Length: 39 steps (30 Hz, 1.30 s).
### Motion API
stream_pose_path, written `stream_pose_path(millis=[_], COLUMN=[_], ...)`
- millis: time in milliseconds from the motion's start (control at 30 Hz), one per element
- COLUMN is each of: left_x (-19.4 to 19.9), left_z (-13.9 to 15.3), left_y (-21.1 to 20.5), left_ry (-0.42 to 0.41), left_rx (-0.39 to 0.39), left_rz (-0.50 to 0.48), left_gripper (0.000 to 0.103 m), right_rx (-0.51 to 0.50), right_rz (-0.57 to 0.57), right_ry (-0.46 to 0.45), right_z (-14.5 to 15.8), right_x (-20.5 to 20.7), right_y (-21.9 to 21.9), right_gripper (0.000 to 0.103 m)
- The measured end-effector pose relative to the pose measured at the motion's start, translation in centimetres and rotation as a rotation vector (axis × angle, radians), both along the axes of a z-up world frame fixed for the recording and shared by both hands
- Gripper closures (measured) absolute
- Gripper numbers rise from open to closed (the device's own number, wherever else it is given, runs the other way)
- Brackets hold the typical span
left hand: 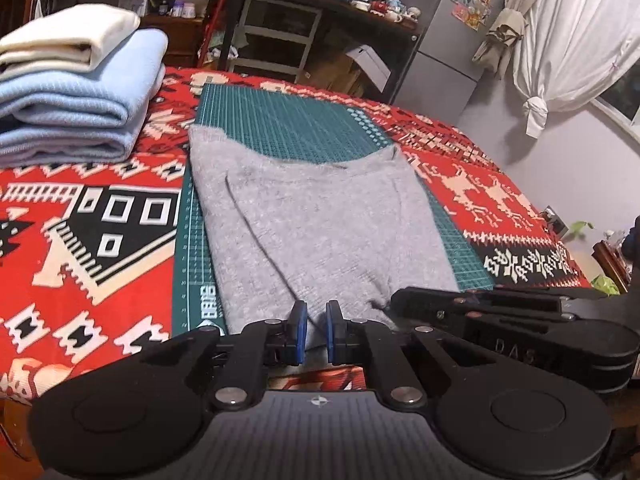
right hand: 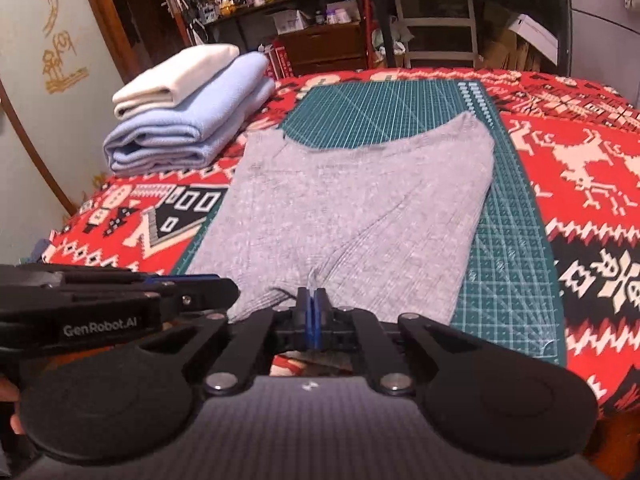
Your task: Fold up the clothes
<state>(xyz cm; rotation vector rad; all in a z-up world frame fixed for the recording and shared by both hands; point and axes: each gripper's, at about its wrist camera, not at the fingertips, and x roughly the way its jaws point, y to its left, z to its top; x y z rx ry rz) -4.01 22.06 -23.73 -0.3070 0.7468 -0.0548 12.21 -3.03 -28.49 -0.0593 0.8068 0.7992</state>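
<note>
Grey garment (right hand: pixel 352 208) near hem pinched in right claw (right hand: pixel 311 312).

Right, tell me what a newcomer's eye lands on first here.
First the loud red patterned blanket covering the whole surface, then the grey garment lying on the green cutting mat in the middle. At far left sits a folded stack, a cream piece on a light blue one.

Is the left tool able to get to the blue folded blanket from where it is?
Probably yes. The left tool sits at the near edge of the grey garment, and the blue folded blanket lies far-left under a cream cloth. Only open patterned cover lies between.
</note>
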Motion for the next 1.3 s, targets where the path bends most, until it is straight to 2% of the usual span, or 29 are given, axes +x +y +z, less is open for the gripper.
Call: stream_pose_path(millis=[167,333,567,700,967,1133,1200,1267,1300], left_x=[0.3,0.3,-0.7,-0.4,4.6,5.8,6.1,6.4,6.4], left_z=[0.6,-0.7,-0.4,0.1,-0.6,-1.1,-1.2,-1.4,-1.4], left_y=[-0.9,-1.1,0.6,2.5,6.1,6.6,6.6,6.7,6.5], left_ry=[-0.022,0.002,0.016,-0.013,0.001,-0.002,-0.006,-0.009,-0.014], left_rx=[-0.005,0.002,-0.006,-0.01,-0.023,-0.032,-0.038,-0.044,-0.037], left_rz=[-0.025,-0.029,0.031,0.096,0.204,0.218,0.218,0.218,0.218], left_gripper=[0.095,0.095,0.095,0.095,0.077,0.078,0.083,0.093,0.094], right_rx=[-0.011,-0.037,-0.009,0.015,0.04,0.053,0.06,0.062,0.062], right_rz=[-0.028,-0.05,-0.059,-0.079,-0.119,-0.146,-0.153,-0.155,-0.155], right_ry=[-0.045,-0.002,0.008,0.006,0.015,0.023,0.026,0.026,0.026], right_z=[0.9,-0.6,-0.2,0.2,0.1,-0.1,-0.2,-0.2,-0.3], right_x=[0.5,0.9,0.7,1.2,2.4,3.3,3.6,3.8,3.8], right_y=[-0.9,-1.7,-2.8,-3.4,-4.5,-5.3,-5.5,-5.5,-5.5], right_gripper=[0.101,0.101,0.101,0.101,0.1,0.1,0.1,0.1,0.1])
